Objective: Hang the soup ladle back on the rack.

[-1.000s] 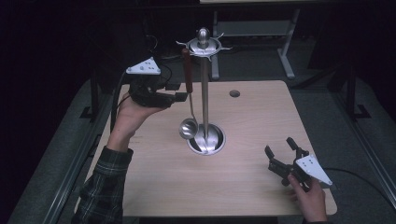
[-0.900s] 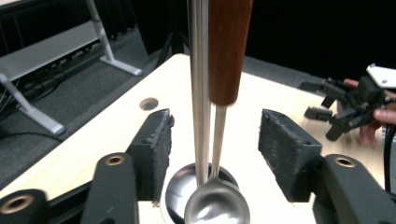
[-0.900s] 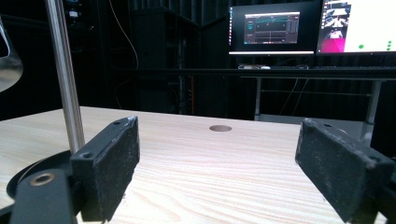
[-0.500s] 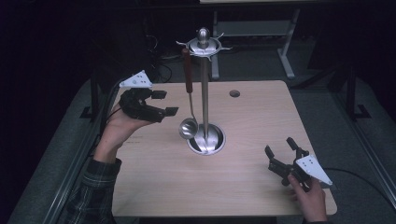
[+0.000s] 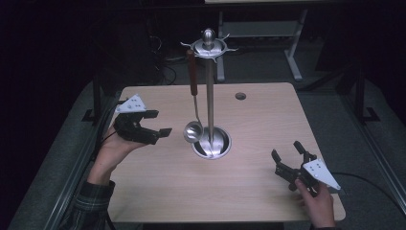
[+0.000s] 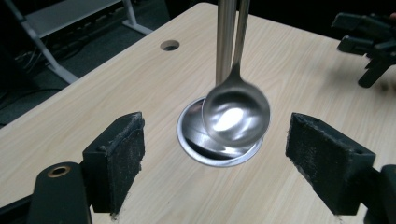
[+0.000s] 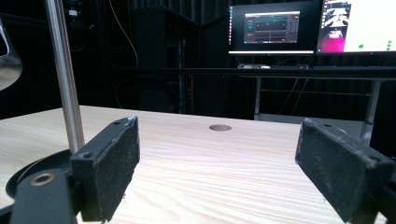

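Nearest the person's edge of the wooden table (image 5: 158,191), the right gripper (image 5: 288,162) rests low at the front right corner, its jaws spread wide with nothing between them, the tabletop running bare ahead of it to the round cable hole (image 5: 241,96). Across the table at the left rim, the left gripper (image 5: 155,124) is held clear of the surface, its jaws having just been opening and now standing wide apart around empty air, its pads (image 6: 122,156) touching nothing. Just beyond it, the ladle (image 5: 193,130) hangs by its brown handle from a hook on the steel utensil stand (image 5: 209,96), its polished bowl suspended just above the stand's round base near the table's middle, close to the upright pole. Open wood lies on every side of the stand, widest along the front. Far behind the table, two lit monitors (image 7: 273,28) glow in the dark room; their on-screen text is too small to read, and no brand or label is legible on the tools.
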{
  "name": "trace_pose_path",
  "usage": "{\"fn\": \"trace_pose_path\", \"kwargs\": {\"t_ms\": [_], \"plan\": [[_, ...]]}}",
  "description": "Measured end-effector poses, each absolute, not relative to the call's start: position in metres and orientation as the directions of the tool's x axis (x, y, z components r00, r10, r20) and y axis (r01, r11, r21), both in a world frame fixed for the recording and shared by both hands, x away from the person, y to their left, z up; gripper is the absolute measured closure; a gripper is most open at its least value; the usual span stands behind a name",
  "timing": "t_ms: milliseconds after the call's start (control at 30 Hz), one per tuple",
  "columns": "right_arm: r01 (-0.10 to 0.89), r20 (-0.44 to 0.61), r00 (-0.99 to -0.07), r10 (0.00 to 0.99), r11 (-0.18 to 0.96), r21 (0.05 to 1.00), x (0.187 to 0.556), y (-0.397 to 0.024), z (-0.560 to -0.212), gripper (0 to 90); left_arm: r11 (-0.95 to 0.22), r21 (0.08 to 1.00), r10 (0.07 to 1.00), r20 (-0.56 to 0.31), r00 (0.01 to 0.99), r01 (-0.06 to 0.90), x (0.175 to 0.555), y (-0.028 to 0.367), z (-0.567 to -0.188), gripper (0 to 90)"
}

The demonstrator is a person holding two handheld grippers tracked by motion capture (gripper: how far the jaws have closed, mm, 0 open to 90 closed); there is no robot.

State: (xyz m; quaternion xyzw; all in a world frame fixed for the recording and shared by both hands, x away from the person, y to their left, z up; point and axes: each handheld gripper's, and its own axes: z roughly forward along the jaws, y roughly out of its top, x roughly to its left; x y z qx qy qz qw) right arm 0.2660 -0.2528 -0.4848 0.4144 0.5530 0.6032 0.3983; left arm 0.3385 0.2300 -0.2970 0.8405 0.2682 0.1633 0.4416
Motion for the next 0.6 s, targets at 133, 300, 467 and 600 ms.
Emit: {"fn": "trace_pose_path", "kwargs": {"t_ms": [133, 300, 467, 600], "plan": [[-0.021, 0.060, -0.339, 0.939, -0.071, 0.997, 0.266, -0.253, -0.485, 13.0, -0.455, 0.833, 0.611, 0.035, 0.791, 0.315, 0.332, 0.235, -0.310, 18.9], [-0.024, 0.060, -0.339, 0.939, -0.072, 0.997, 0.266, -0.253, -0.485, 13.0, -0.449, 0.835, 0.630, 0.044, 0.776, 0.318, 0.325, 0.241, -0.329, 18.8], [-0.021, 0.061, -0.340, 0.939, -0.072, 0.997, 0.266, -0.253, -0.485, 13.0, -0.465, 0.820, 0.640, 0.052, 0.767, 0.333, 0.318, 0.249, -0.350, 18.9], [-0.022, 0.059, -0.339, 0.939, -0.070, 0.997, 0.266, -0.253, -0.485, 13.0, -0.453, 0.819, 0.654, 0.037, 0.755, 0.352, 0.312, 0.255, -0.368, 18.7]]}}
